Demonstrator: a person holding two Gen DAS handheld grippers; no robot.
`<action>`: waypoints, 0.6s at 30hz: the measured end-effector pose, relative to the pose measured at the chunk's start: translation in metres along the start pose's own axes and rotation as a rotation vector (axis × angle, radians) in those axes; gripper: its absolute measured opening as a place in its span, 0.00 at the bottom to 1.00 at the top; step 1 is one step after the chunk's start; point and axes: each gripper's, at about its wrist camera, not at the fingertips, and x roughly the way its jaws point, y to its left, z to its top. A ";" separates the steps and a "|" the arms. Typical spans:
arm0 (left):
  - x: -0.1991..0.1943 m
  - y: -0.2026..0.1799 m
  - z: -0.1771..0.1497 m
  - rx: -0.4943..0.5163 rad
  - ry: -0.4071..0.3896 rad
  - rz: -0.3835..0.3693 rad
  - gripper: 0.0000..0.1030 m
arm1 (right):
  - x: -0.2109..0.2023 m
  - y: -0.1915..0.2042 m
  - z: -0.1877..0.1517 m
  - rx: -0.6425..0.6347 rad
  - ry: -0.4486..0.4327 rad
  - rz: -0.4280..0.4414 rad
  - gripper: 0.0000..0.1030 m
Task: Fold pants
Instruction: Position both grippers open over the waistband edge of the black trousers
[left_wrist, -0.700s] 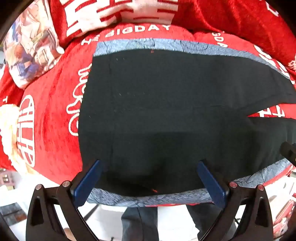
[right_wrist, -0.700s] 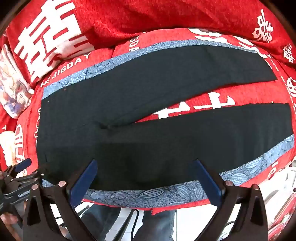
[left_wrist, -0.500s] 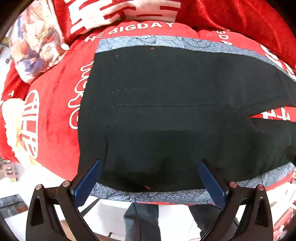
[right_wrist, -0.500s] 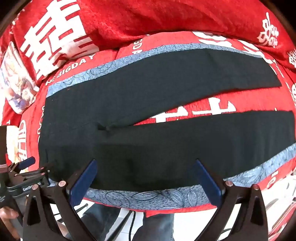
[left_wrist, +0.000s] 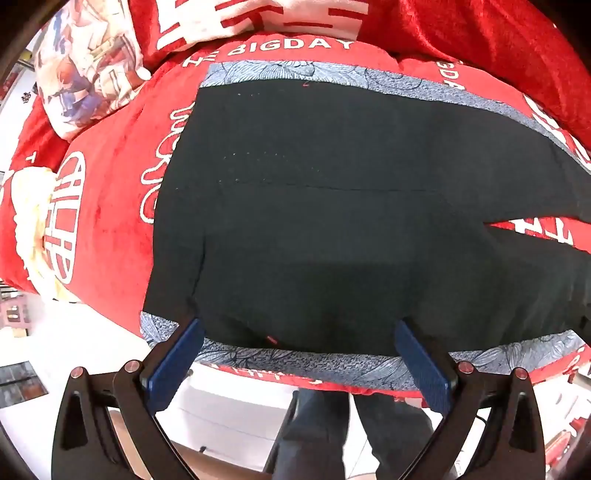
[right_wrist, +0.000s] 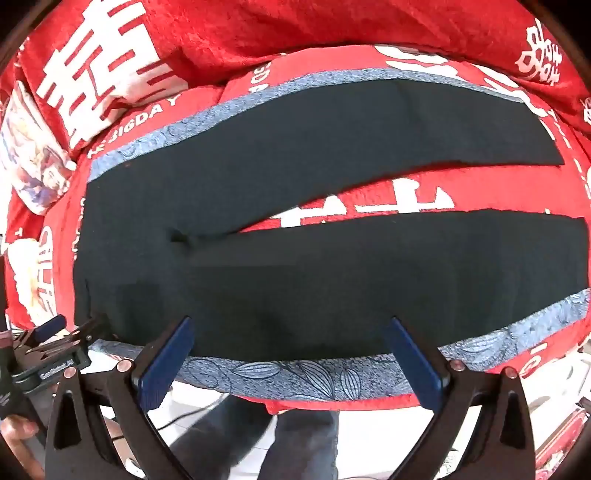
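Lying flat, one pair of pants (right_wrist: 295, 258) under two wide-spread claws.

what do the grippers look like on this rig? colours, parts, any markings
Both alike: left gripper and right gripper have black angular finger arms with triangular cutouts, silver-red rivets, and flat ribbed blue pads. The right view shows white lettering, unreadable, on the left gripper's black body. No sleeves or gripper cables visible.

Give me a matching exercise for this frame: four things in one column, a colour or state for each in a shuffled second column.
Things
1. pants
2. blanket
3. left gripper
4. patterned strip

Colour or state
A. red with white lettering
B. blue-grey, leaf print, under the pants' near edge
C. black, spread flat, legs apart
D. jaws wide, nothing between them

Pairs: 1-C, 2-A, 3-D, 4-B
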 end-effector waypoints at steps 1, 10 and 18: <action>0.001 -0.001 0.000 -0.005 0.000 -0.009 1.00 | 0.000 0.001 0.000 -0.003 0.005 -0.009 1.00; 0.009 -0.007 -0.002 0.045 0.007 0.030 1.00 | 0.002 0.014 -0.009 0.024 0.007 -0.071 1.00; 0.009 0.002 -0.007 0.031 0.000 0.008 1.00 | -0.003 0.030 -0.018 0.038 -0.003 -0.084 1.00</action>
